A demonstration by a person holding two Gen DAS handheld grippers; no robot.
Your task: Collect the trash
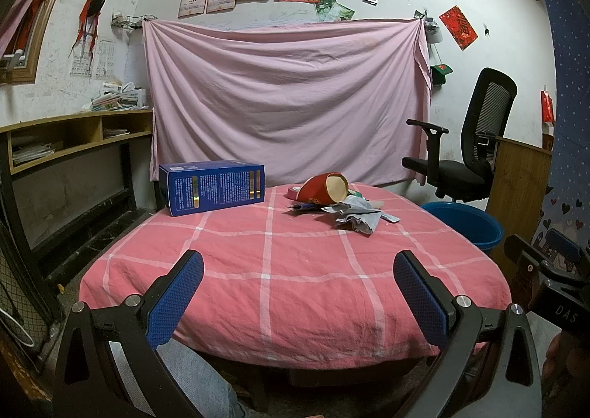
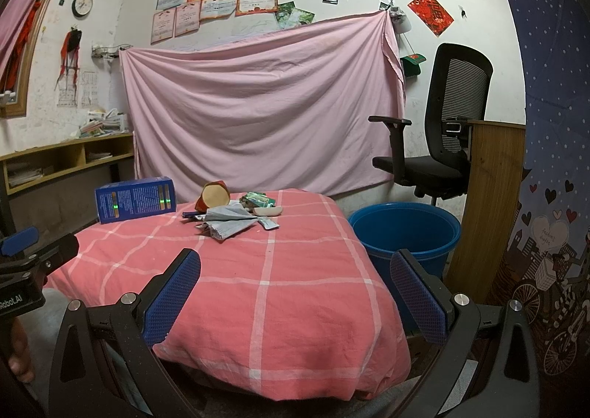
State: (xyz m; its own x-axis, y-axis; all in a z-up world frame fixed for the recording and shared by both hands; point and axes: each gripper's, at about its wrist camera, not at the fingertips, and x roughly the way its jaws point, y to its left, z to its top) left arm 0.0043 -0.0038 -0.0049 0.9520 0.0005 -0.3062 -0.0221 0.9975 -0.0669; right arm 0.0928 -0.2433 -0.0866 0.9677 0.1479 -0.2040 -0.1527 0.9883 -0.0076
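Left wrist view shows your left gripper (image 1: 298, 294) wide open and empty, above the near edge of the table (image 1: 302, 292). Your right gripper (image 2: 295, 294) is also fully open and holds nothing. No trash seems collected yet, so I judge you are at the start. The trash pile (image 1: 341, 202) lies on the far right part of the pink checked cloth: a red paper cup (image 1: 324, 189) on its side, crumpled grey paper (image 1: 356, 217) and small wrappers, touching each other. The blue bucket (image 2: 405, 233) stands just beside the table at the right. Next you must reach forward to the pile.
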